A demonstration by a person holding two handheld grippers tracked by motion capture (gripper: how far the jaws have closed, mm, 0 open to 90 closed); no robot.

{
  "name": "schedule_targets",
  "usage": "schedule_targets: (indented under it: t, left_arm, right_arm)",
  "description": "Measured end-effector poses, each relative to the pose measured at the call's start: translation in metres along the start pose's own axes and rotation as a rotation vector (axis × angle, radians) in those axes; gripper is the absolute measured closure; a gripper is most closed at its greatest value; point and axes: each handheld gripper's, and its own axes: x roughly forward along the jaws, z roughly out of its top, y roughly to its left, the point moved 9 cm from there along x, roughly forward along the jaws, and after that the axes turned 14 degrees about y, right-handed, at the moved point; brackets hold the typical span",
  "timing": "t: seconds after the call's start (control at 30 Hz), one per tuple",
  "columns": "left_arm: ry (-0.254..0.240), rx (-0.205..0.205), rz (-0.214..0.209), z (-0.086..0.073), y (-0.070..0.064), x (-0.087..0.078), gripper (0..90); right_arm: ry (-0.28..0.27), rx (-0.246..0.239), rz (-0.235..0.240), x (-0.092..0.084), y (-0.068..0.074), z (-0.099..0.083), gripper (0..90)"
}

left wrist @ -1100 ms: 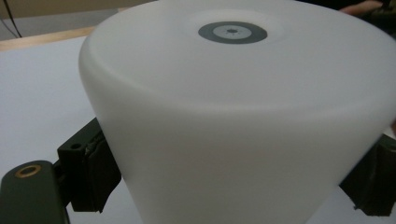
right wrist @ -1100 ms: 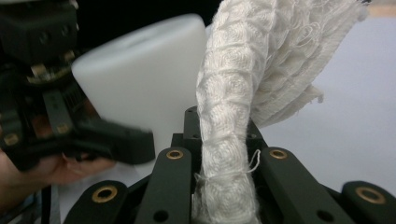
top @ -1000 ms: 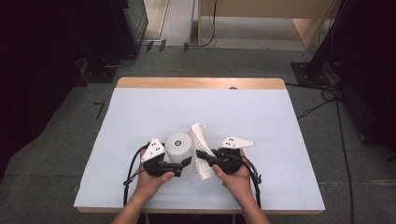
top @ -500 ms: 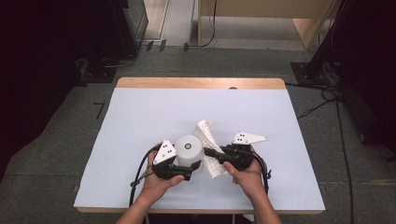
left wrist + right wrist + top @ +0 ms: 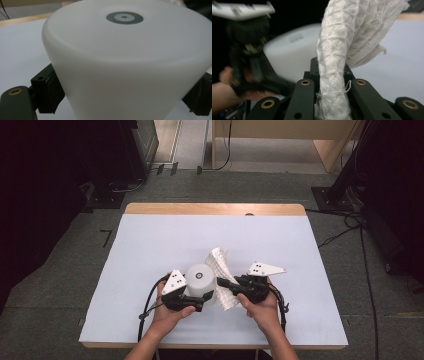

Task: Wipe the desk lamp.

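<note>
A white upturned cup (image 5: 201,281) with a grey ring mark on its flat top (image 5: 124,18) is held above the near middle of the table. My left gripper (image 5: 201,302) is shut on the white cup, one black pad (image 5: 51,92) pressed to each side. Beside it hangs a white waffle-weave cloth (image 5: 222,275), rolled into a thick band (image 5: 334,72). My right gripper (image 5: 225,283) is shut on the white cloth, which rises from between the two jaws. The cloth sits just right of the cup, close to it; contact cannot be told.
The table is covered by a pale blue-white sheet (image 5: 150,245) with a wooden strip along the far edge (image 5: 215,209). Cables (image 5: 148,310) trail from both grippers toward the person. Dark equipment and cables (image 5: 350,220) lie on the floor beyond the table.
Both hands have shifted slightly rightward with the cup and cloth. The cloth now stands closer against the cup's right side.
</note>
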Motion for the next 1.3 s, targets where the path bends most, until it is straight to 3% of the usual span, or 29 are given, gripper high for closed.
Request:
schedule_targets:
  t: [0.17,0.3,0.5,0.53,0.63,0.8,0.9,1.03,1.13,1.3]
  left_arm:
    - [-0.034,-0.041,-0.012,-0.006,0.008,-0.006,8.9]
    - [-0.031,-0.063,-0.061,-0.012,0.009,-0.003,8.9]
    - [0.010,0.067,-0.029,-0.016,-0.001,0.001,8.8]
    - [0.011,0.074,-0.025,-0.016,-0.001,0.001,8.8]
    - [-0.012,0.059,-0.032,-0.012,0.001,0.001,8.9]
    - [-0.047,0.016,-0.036,-0.005,0.016,-0.007,8.9]
    - [-0.046,0.006,-0.037,-0.007,0.021,-0.008,8.8]
    - [-0.006,0.042,-0.011,-0.013,0.019,0.000,8.9]
    - [0.018,0.069,-0.013,-0.017,0.012,0.006,8.8]
    - [0.000,0.080,-0.032,-0.012,0.009,0.000,8.8]
  right_arm:
    - [0.078,0.003,-0.020,0.022,-0.002,-0.014,79.5]
    - [0.073,-0.021,-0.055,0.022,0.001,-0.012,79.6]
    - [-0.007,-0.028,-0.078,0.009,0.007,0.004,79.6]
    - [-0.016,-0.032,-0.084,0.006,0.007,0.005,79.5]
    - [-0.011,-0.029,-0.098,0.008,0.005,0.003,79.5]
    - [0.057,0.006,-0.105,0.029,-0.005,-0.016,79.6]
    - [0.070,0.008,-0.098,0.034,-0.004,-0.019,79.6]
    - [0.045,-0.002,-0.085,0.029,0.002,-0.013,79.6]
    - [0.022,-0.020,-0.106,0.022,0.006,-0.005,79.7]
    - [-0.030,-0.029,-0.110,0.010,0.011,0.005,79.7]
